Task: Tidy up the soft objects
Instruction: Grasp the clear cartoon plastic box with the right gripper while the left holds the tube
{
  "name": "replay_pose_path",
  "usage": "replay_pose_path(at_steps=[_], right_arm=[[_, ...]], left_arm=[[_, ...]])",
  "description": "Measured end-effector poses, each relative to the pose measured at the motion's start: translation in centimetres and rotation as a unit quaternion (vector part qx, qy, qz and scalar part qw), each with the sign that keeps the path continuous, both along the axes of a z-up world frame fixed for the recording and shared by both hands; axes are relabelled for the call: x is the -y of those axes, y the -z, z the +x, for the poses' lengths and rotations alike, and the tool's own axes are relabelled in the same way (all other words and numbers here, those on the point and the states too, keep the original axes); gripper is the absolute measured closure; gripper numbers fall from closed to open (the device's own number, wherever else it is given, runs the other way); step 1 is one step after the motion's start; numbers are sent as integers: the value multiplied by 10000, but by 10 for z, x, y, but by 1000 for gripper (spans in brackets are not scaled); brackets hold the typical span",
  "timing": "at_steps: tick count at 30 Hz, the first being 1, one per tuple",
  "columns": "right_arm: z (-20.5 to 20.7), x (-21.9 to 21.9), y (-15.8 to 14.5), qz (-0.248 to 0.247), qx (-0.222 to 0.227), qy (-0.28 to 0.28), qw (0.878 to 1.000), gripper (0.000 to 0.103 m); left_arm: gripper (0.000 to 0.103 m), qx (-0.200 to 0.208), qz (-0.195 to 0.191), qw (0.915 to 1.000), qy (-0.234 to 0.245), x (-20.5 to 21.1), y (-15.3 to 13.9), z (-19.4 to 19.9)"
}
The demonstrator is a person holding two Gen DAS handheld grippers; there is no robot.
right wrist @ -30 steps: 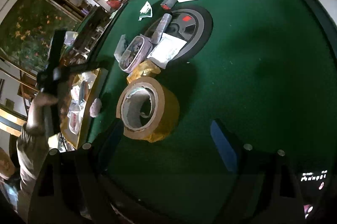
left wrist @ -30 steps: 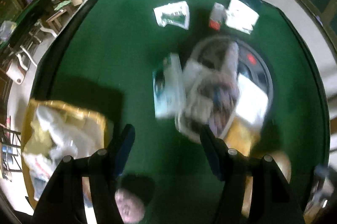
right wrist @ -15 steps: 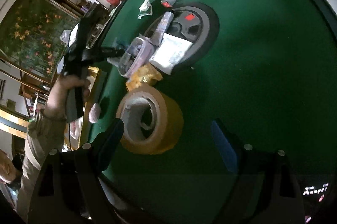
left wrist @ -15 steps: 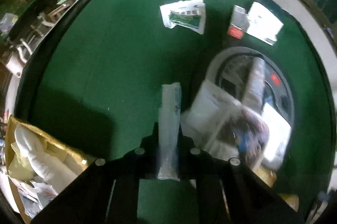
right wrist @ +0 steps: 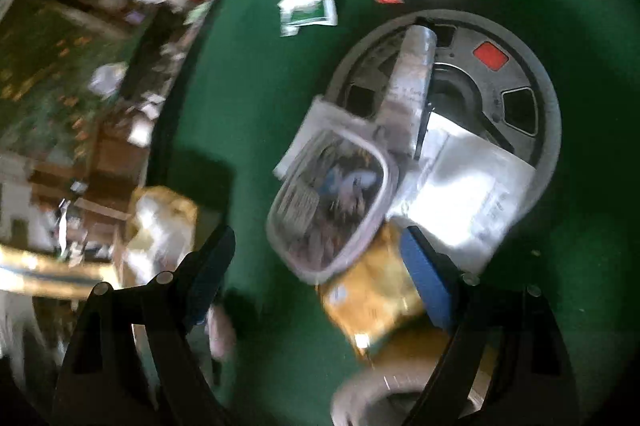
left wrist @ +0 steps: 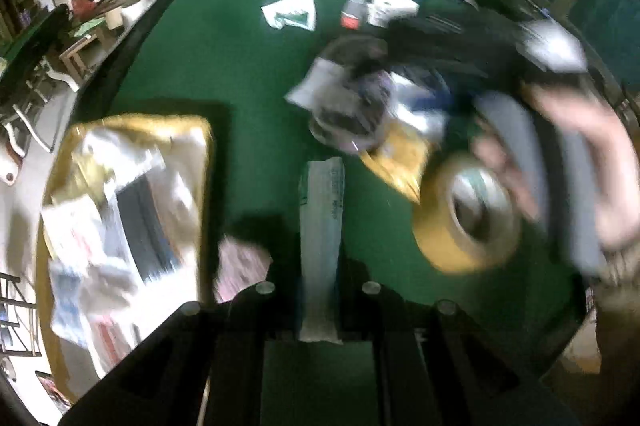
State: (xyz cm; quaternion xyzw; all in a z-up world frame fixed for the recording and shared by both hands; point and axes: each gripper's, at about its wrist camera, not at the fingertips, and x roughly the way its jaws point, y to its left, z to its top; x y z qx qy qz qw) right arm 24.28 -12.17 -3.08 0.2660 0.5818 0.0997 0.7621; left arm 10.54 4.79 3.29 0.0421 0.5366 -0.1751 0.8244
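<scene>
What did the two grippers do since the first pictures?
The left gripper has just closed on the flat packet and carried it toward the gold box. The right gripper, open all along, moved from the tape roll to the clear pouch. The other things kept their places.

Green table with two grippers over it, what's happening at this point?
A person is sorting soft packets on the green table. The left hand-held gripper is shut on a slim clear packet, which sticks out past its fingers, with the gold box of bagged items just to its left. The right hand-held gripper is open and empty, over the clear pouch and gold packet beside the tape roll.
</scene>
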Motion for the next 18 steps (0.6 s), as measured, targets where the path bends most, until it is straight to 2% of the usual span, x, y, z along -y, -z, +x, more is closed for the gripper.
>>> replay_pose_path(at_steps=[3,6,10,12,13,14,18], right_arm=[[20,-15,18,-355,-302,276,9985,17],[32,-27,31,-573,-495,451,9961,4],[39,-41,31,-1061,-440,344,9928,4],[40,-47,30,-1286,-395,220,9907,9],[40,-49,30,-1372,-379,191,9896,15],[39,-51,28,-1536,-330,146,9875,15],[35,-52,24,-1413,-137,-32,9899,21]], left_arm=[[93,-84,-82,9999,99,-1,13,-22],[93,-196,-58,9997,130,-5,24,-29],[93,-192,-59,9998,11,-19,26,-29],[93,-175,-109,9998,-48,-25,25,-30],[93,-166,-114,9998,-58,-27,25,-31],[93,-159,-121,9998,-64,-29,25,-32],[93,-150,-118,9998,-55,-30,25,-33]])
